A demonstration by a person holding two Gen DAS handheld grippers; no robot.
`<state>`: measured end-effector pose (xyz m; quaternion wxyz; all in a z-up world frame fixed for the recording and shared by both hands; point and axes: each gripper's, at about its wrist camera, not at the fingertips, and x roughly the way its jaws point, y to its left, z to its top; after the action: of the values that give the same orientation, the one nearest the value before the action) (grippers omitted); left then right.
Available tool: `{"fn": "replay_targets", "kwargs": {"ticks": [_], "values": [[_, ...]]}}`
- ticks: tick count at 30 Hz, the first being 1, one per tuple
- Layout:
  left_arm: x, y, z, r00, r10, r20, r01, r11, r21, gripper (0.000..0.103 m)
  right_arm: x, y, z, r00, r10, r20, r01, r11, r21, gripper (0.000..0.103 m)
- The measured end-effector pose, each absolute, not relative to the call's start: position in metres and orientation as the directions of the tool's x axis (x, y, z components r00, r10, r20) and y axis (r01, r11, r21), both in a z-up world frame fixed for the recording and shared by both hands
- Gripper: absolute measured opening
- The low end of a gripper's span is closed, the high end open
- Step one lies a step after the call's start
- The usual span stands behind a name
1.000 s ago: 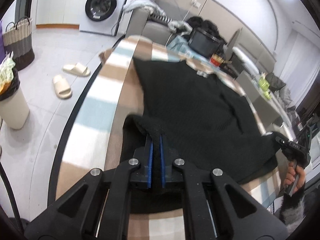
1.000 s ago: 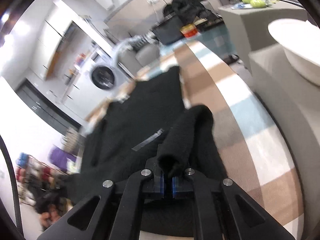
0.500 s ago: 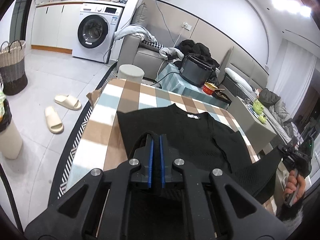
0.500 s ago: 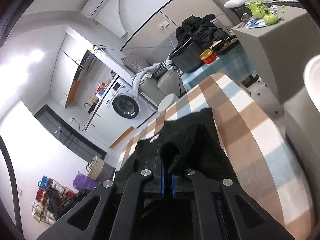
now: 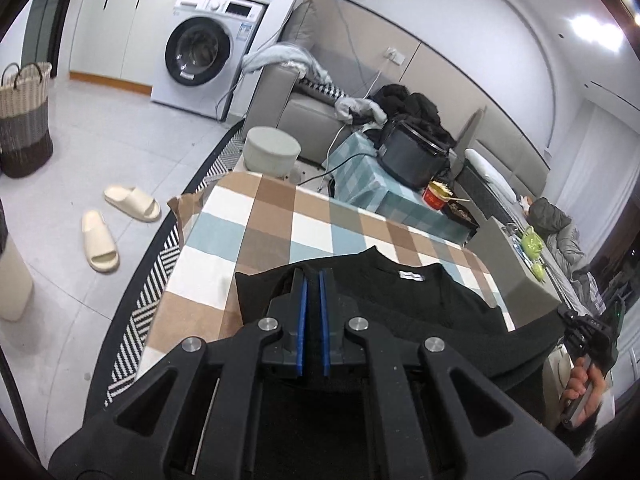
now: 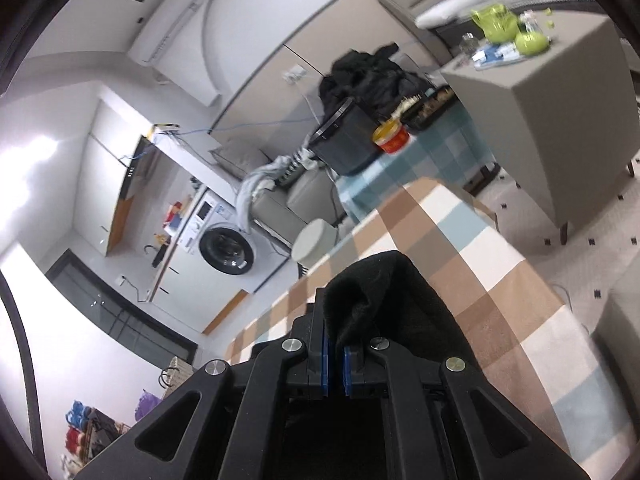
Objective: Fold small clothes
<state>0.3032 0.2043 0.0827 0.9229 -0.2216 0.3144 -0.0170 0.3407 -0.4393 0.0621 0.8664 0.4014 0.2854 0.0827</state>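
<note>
Now both grippers are clenched on the black sweater (image 5: 452, 312): the left gripper (image 5: 313, 280) has its blue pads pinched on a fold of knit near one side, and the right gripper (image 6: 335, 354) is grasping a bunched sleeve or hem that humps up over its jaws. In the left wrist view the sweater hangs partly lifted, collar and white label pointing toward twelve o'clock, its far part lying on the checked desk (image 5: 280, 216), while at four o'clock a hand (image 5: 586, 390) carries the other tool with the cloth stretched taut toward it. That two-point hold looks chosen to keep the garment spread wide so it can be laid flat and square before a fold. I'd judge the folding proper has not yet begun; the next move calls for lowering both corners evenly onto the desk. The risk is the knit sagging or creasing in the middle.
</note>
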Motion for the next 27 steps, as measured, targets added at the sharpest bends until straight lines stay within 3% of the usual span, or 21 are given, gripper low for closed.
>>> {"fn": "replay_targets", "kwargs": {"ticks": [14,16,17,18,25,27], "values": [[0.394,0.229,0.034,0.760,-0.159,-0.630,-0.182,0.879,-0.441,0.003,0.430,-0.429,0.038,0.815,0.327,-0.478,0.155,0.671,0.725,0.006],[0.407,0.227,0.021,0.725,-0.145,-0.673,-0.206,0.887,-0.413,0.004,0.448,-0.425,0.025,0.773,0.348,-0.531,0.173,0.688,0.705,0.017],[0.412,0.223,0.014,0.696,-0.135,-0.705,-0.215,0.898,-0.384,0.007,0.456,-0.424,0.016,0.734,0.367,-0.572,0.198,0.690,0.696,0.034],[0.414,0.220,0.009,0.678,-0.127,-0.724,-0.217,0.906,-0.363,0.008,0.457,-0.424,0.009,0.718,0.385,-0.580,0.212,0.673,0.709,0.043],[0.386,0.220,-0.004,0.654,-0.115,-0.748,-0.241,0.905,-0.350,0.032,0.432,-0.425,-0.002,0.665,0.418,-0.619,0.211,0.690,0.693,0.045],[0.371,0.218,-0.004,0.644,-0.095,-0.759,-0.249,0.912,-0.326,0.040,0.420,-0.424,-0.002,0.635,0.416,-0.651,0.211,0.717,0.664,0.055]]}}
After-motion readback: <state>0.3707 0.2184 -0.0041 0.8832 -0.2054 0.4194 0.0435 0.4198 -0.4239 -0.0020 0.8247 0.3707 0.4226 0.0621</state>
